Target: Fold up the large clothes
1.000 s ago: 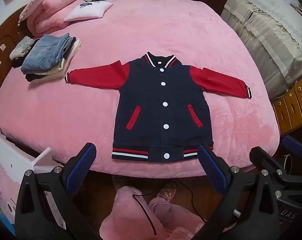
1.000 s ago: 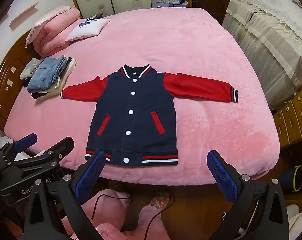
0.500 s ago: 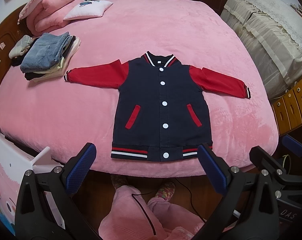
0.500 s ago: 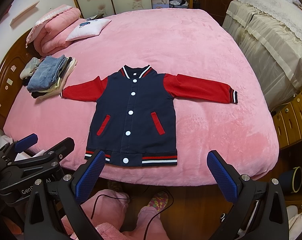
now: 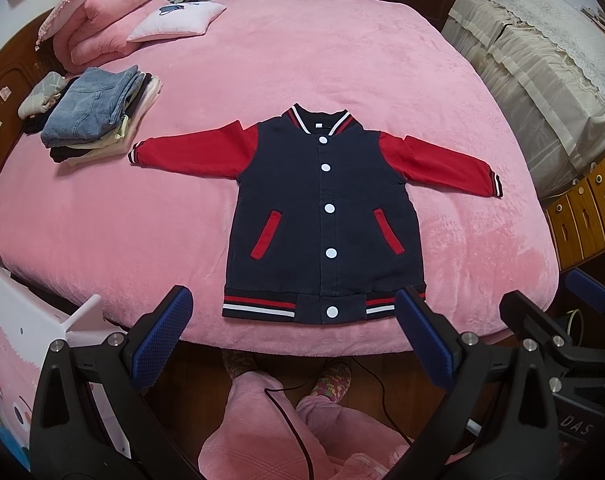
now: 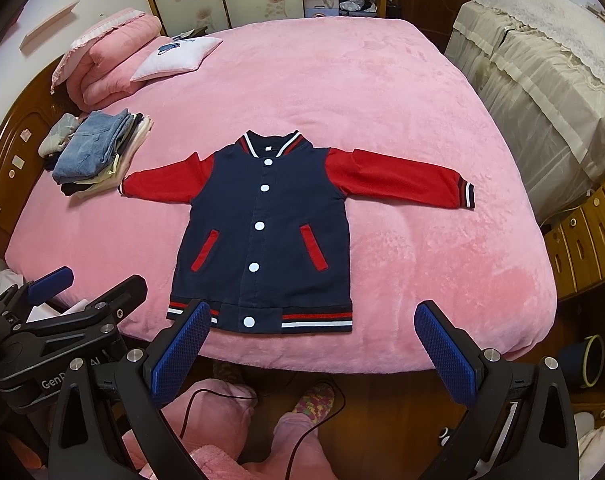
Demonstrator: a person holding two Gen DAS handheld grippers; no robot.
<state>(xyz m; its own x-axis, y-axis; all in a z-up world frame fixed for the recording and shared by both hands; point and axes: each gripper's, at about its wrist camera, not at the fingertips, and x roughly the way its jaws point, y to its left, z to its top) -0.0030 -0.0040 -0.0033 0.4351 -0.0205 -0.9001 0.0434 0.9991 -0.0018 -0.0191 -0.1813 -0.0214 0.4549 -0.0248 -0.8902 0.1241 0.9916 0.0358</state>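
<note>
Nearest the cameras, the left gripper (image 5: 290,332) and the right gripper (image 6: 310,340) both hang off the foot of the bed above the wooden floor, each with its blue-padded jaws spread wide and nothing between them; below them show the person's pink fleece trouser legs (image 5: 270,432) and knitted slippers. Just beyond the fingertips lies the navy baseball jacket with red sleeves and white snap buttons (image 5: 326,216), flat and face up on the pink plush bedspread (image 5: 102,216), its striped hem close to the near edge, buttoned shut, both sleeves stretched out sideways. No fold has been made, so the work appears to stand at its very start: the garment is laid out and the approach is due. The next move likely calls for lowering a gripper to a red sleeve cuff, pinching only the cloth rather than the plush below, and carrying it across the chest. Farther off to the left sits a stack of folded clothes topped with blue denim (image 5: 90,116), and beyond that a white cushion (image 5: 178,20) and a rolled pink quilt (image 5: 102,28).
</note>
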